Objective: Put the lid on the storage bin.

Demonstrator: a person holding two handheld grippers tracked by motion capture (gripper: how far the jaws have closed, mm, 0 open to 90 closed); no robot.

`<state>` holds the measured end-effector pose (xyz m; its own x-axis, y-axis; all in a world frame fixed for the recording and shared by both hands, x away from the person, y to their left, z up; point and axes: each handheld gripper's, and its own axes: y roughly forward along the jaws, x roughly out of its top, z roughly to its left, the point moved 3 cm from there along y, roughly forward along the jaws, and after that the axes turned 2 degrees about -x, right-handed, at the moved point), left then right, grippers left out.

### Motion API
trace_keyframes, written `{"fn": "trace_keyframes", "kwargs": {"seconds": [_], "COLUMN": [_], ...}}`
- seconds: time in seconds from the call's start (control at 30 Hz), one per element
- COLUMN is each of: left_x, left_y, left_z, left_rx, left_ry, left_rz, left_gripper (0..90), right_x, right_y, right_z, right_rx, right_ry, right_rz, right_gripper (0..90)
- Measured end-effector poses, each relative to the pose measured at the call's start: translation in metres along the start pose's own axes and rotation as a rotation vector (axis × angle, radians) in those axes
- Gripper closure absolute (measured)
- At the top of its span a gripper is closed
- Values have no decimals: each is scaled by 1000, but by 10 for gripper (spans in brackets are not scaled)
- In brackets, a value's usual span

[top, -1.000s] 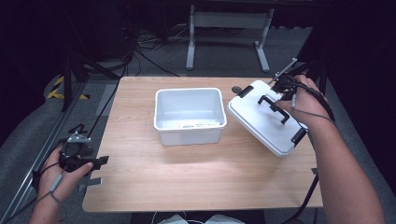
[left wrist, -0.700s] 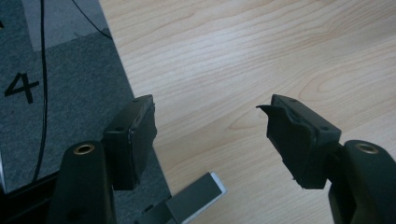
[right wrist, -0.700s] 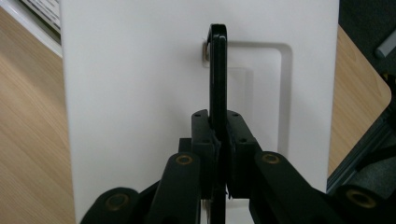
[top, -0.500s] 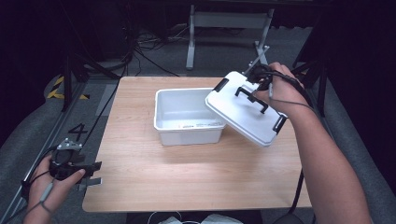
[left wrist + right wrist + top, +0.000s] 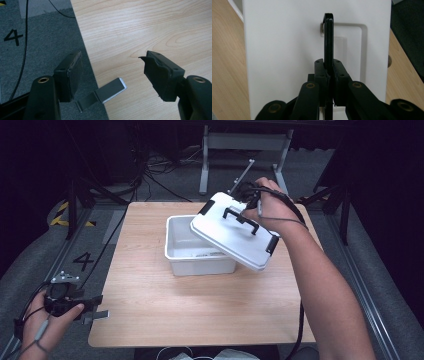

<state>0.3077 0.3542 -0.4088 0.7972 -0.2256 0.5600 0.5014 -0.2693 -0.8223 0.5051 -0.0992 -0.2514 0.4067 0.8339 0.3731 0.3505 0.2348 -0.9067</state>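
A white open bin [image 5: 173,251] stands in the middle of the wooden table [image 5: 150,295]. Above its right half hangs a white lid [image 5: 225,234], tilted, with black latches at its ends. My right gripper [image 5: 251,209] [image 5: 328,65] is shut on the lid's black handle [image 5: 240,218] [image 5: 328,35], which stands edge-on between the pads. My left gripper [image 5: 96,308] [image 5: 112,68] hovers at the table's front left corner. Its jaws have just been opening and nothing is between them; they straddle the table's edge [image 5: 86,52].
Grey floor with a painted number 4 [image 5: 83,261] and cables [image 5: 115,227] lies left of the table. A metal stand [image 5: 205,162] rises behind the far edge. A flat grey strip [image 5: 110,91] juts out below the left gripper.
The right hand has carried the lid leftward and a little up, from the table's right side to over the bin. The left gripper's jaws stand wider.
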Motion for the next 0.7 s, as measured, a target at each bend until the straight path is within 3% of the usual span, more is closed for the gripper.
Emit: {"fn": "trace_keyframes", "kwargs": {"seconds": [0.27, 0.7], "left_x": [6, 11], "left_y": [3, 6], "left_z": [-1, -1], "left_rx": [-14, -27], "left_ry": [16, 23], "left_rz": [6, 5], "left_gripper": [317, 315], "right_x": [29, 52], "right_y": [14, 32], "right_z": [20, 35], "right_rx": [6, 26], "right_ry": [-64, -130], "right_rz": [11, 12], "right_gripper": [851, 851]}}
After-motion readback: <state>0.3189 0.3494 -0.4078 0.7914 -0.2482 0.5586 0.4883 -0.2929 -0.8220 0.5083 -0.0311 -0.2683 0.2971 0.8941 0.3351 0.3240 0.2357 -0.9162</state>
